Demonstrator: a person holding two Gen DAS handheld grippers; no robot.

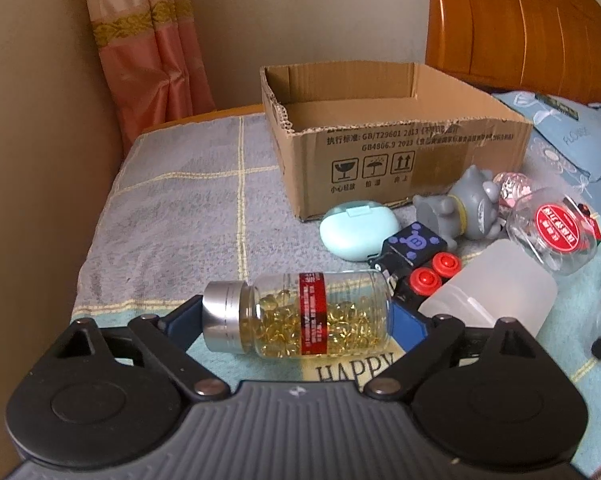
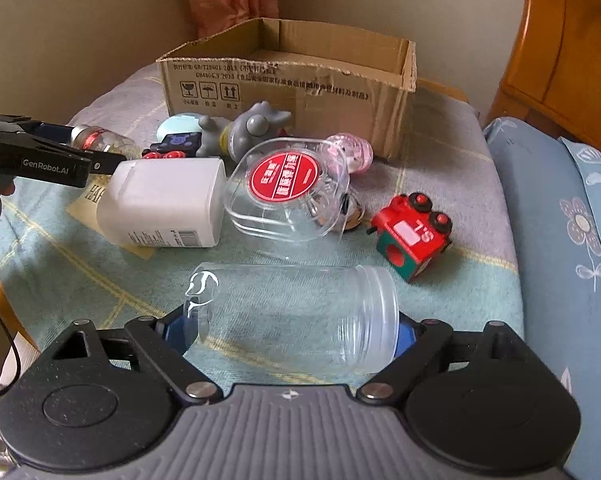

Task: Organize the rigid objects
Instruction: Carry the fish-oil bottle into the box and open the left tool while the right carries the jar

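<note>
A clear bottle of yellow capsules [image 1: 312,316] with a silver cap and red label lies crosswise between the fingers of my left gripper [image 1: 296,318]. The blue pads sit against its cap and its base. In the right wrist view this left gripper [image 2: 96,146] shows at the left edge, around the same bottle [image 2: 100,138]. My right gripper [image 2: 292,330] spans an empty clear jar [image 2: 296,312] lying on its side, with pads at the jar's base and its threaded mouth. The open cardboard box [image 1: 380,148] [image 2: 284,80] stands behind, on the bed.
Between grippers and box lie a white plastic bottle [image 2: 164,204], a clear tub with a red label [image 2: 288,188], a grey figure [image 1: 460,208], a mint case [image 1: 356,232], a black toy car [image 1: 412,252], a pink globe [image 2: 352,152] and a red toy train [image 2: 414,236]. A blue pillow [image 2: 560,240] lies right.
</note>
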